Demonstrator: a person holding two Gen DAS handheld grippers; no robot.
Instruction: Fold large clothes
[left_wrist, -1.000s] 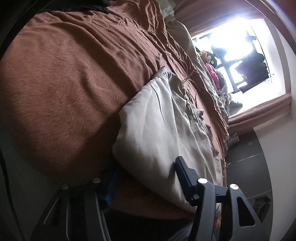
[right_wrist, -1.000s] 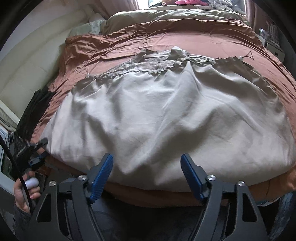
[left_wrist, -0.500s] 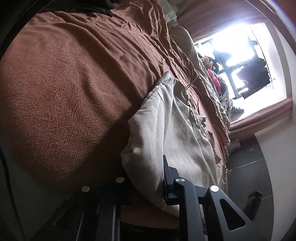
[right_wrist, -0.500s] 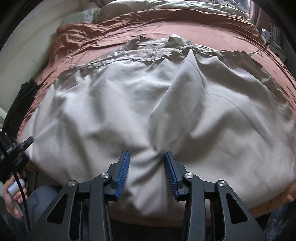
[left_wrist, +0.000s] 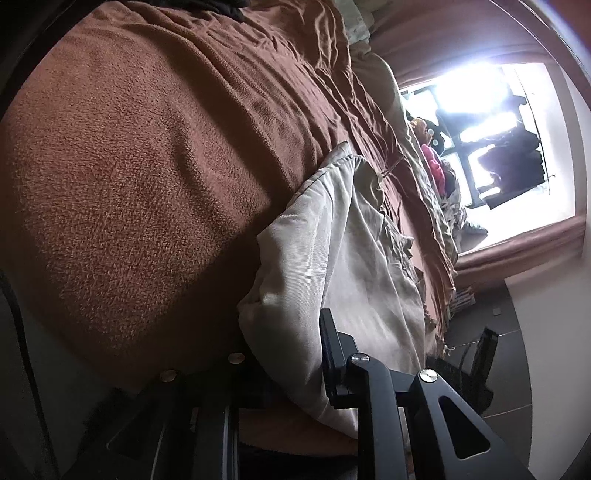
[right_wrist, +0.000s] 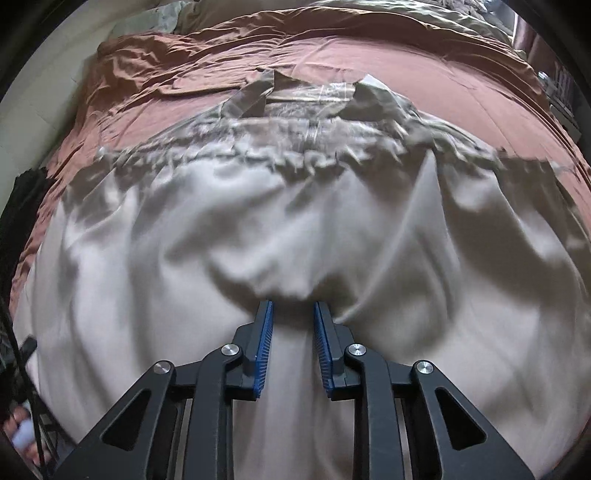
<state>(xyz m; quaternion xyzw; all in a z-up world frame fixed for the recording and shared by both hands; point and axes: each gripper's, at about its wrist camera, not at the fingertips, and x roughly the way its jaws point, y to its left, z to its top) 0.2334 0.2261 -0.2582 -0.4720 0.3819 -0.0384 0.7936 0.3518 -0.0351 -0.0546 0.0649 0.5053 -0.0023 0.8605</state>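
A large pale beige garment with a gathered waist lies spread on a brown bedspread. My right gripper is shut on a bunched fold at the garment's near hem, and the cloth puckers around the blue pads. In the left wrist view the same garment shows edge-on, and my left gripper is closed on its near corner. One left finger shows; the other is hidden under the cloth.
The brown fleece blanket covers the bed. A bright window with toys and dark clothes stands at the far side. A dark garment lies at the bed's left edge. Dark tiled floor lies beside the bed.
Both grippers have closed from wide open onto the garment's near edge. The right gripper has pushed forward, bunching and lifting the cloth.
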